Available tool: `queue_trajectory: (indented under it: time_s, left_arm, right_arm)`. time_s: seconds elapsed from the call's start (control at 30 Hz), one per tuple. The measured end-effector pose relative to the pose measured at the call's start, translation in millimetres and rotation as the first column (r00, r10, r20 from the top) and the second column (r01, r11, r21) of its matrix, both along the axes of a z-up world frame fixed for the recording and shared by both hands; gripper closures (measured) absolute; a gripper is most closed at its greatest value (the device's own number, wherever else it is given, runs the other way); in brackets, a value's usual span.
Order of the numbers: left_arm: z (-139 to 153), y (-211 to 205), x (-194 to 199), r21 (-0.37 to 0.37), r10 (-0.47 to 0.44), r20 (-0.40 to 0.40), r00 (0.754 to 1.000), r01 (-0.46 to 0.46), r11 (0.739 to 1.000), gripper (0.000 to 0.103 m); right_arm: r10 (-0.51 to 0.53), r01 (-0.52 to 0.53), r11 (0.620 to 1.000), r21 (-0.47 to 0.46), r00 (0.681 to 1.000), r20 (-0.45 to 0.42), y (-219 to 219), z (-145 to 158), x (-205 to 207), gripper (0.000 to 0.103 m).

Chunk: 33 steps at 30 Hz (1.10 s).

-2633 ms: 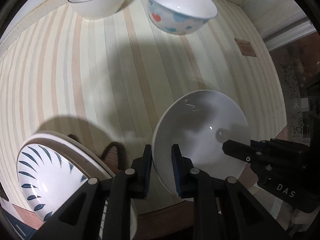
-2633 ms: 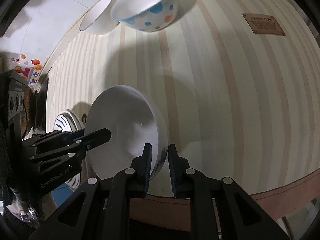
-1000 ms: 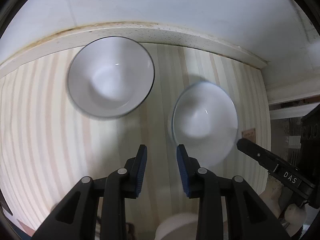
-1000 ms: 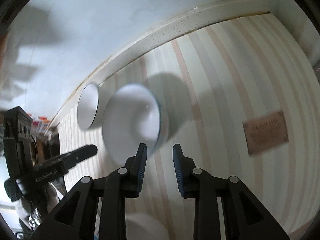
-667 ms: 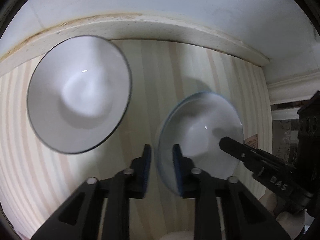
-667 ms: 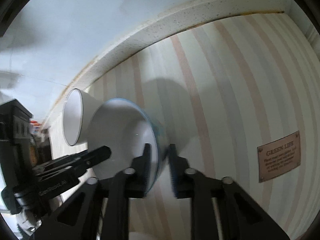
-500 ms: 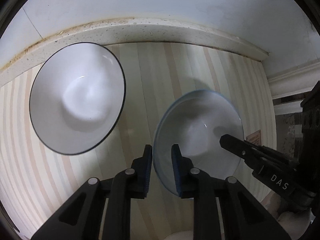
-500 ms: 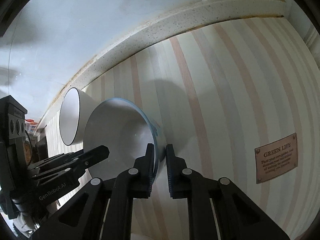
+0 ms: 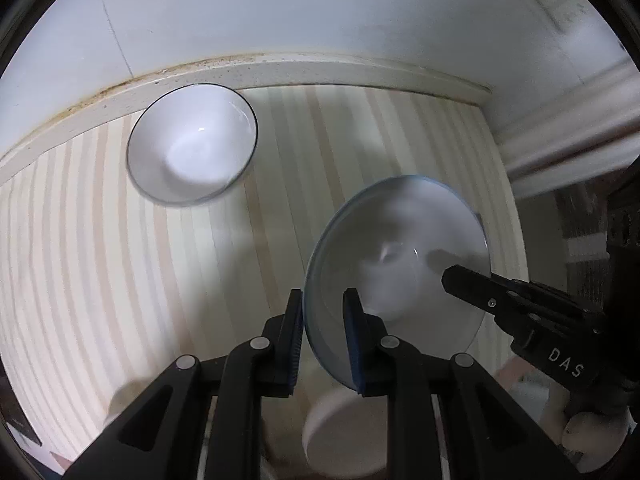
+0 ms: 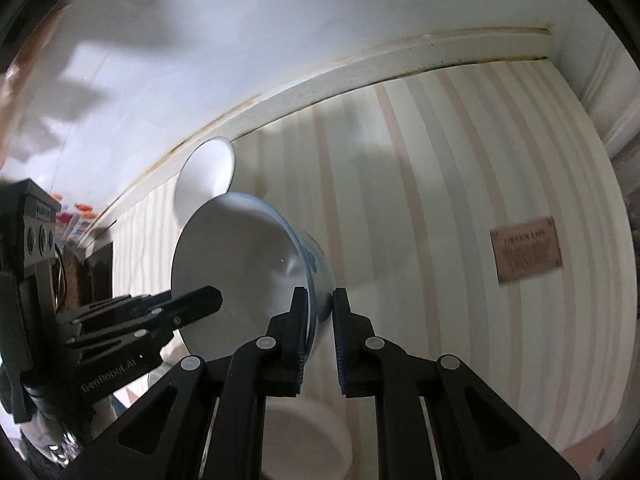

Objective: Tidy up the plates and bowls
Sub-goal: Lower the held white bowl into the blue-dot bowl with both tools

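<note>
A white bowl with blue and red spots outside [image 9: 396, 256] [image 10: 248, 264] is held in the air above the striped table by both grippers. My left gripper [image 9: 322, 320] is shut on its left rim. My right gripper [image 10: 320, 312] is shut on its right rim; it also shows in the left wrist view [image 9: 520, 312]. A plain white bowl with a dark rim [image 9: 192, 152] [image 10: 206, 170] sits on the table by the back wall. A white bowl [image 9: 348, 436] [image 10: 304, 436] sits on the table below the lifted bowl, partly hidden by the fingers.
The striped tablecloth [image 9: 100, 260] covers the table up to a cream ledge [image 9: 280, 68] and white wall. A small brown label [image 10: 524, 254] lies on the cloth to the right. Wall trim [image 9: 568, 120] stands at the right.
Both grippers shut on the spotted bowl's rims and lifted it off the table, pulling it back towards the near side. The plain white bowl stayed by the wall.
</note>
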State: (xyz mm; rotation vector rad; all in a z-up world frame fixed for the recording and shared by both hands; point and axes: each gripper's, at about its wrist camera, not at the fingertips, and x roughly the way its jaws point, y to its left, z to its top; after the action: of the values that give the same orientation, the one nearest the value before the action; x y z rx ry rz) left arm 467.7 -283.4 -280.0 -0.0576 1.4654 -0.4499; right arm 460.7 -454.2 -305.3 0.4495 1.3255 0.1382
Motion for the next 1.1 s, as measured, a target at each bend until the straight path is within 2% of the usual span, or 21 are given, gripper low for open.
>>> queue_trajectory:
  time_s: [0.27,0.53,0.7,1.1]
  left_arm:
    - [21.5,12.4,-62.0,0.019,-0.082,-0.017,0.997,0.082,0.996,0.086]
    - [-1.6,6.2,-99.1,0.066,-0.134,-0.054,0.99,0.137,0.988,0.086]
    - [-18.2,6.7,-110.7,0.087,-0.147,-0.085,0.985,0.154,0.984,0.086]
    - [-32.7,0.6,-121.0,0.129,-0.167,-0.109,0.98,0.181,0.975,0.086]
  right_arm:
    - [0.018,-0.018,1.0,0.018,0.999,-0.034,16.0,17.3,-81.4,0.089]
    - [0.001,0.004,0.999,0.046,0.995,-0.1,22.8,-3.6,-136.7,0.088]
    - [0.004,0.002,0.999,0.044,0.992,-0.126,26.6,-18.7,-148.6,0.088]
    - [0.005,0.003,0.999,0.047,0.984,-0.176,31.6,-40.8,-148.8,0.088]
